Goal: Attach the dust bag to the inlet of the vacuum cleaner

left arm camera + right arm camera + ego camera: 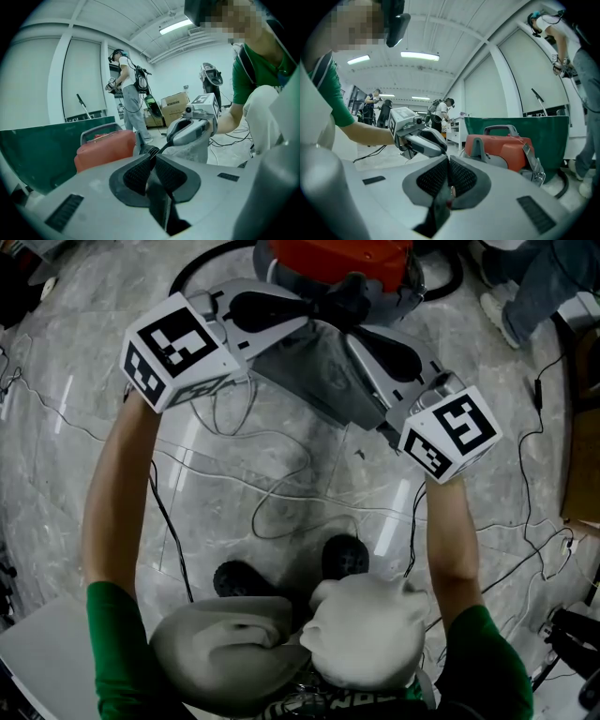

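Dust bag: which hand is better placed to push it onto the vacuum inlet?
Probably left. The left gripper is shut on the bag edge right at the vacuum, which lies just ahead of its jaws. The right gripper, also shut on the bag, points across at the left one.

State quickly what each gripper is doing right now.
Left gripper: closed on the dust bag.
Right gripper: closed on the dust bag too.
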`<state>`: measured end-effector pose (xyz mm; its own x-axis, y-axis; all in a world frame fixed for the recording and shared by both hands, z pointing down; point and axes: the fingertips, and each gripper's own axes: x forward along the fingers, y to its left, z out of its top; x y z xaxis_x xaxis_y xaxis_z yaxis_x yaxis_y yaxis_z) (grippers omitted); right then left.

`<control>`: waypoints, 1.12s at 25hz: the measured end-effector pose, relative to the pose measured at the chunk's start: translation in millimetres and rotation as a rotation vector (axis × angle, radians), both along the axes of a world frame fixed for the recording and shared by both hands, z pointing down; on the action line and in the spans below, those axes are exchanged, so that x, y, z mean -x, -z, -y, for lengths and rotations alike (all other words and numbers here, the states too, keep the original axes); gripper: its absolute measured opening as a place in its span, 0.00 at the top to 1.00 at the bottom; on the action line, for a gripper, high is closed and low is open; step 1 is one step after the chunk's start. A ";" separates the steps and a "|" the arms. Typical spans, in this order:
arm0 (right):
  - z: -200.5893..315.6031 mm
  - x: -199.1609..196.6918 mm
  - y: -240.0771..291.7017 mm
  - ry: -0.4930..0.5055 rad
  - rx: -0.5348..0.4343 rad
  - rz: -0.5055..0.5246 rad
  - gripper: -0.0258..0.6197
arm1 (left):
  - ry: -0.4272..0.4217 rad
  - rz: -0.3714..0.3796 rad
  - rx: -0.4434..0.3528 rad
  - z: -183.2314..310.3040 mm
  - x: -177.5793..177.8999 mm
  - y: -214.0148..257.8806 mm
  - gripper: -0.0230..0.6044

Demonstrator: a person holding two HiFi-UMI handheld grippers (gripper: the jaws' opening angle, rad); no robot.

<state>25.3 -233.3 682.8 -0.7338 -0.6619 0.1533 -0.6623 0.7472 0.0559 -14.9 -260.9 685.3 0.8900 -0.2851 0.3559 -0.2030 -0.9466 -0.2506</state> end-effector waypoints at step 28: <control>44.8 -24.8 -2.9 -0.057 0.037 0.056 0.92 | -0.001 -0.026 0.021 44.3 -25.1 -3.0 0.89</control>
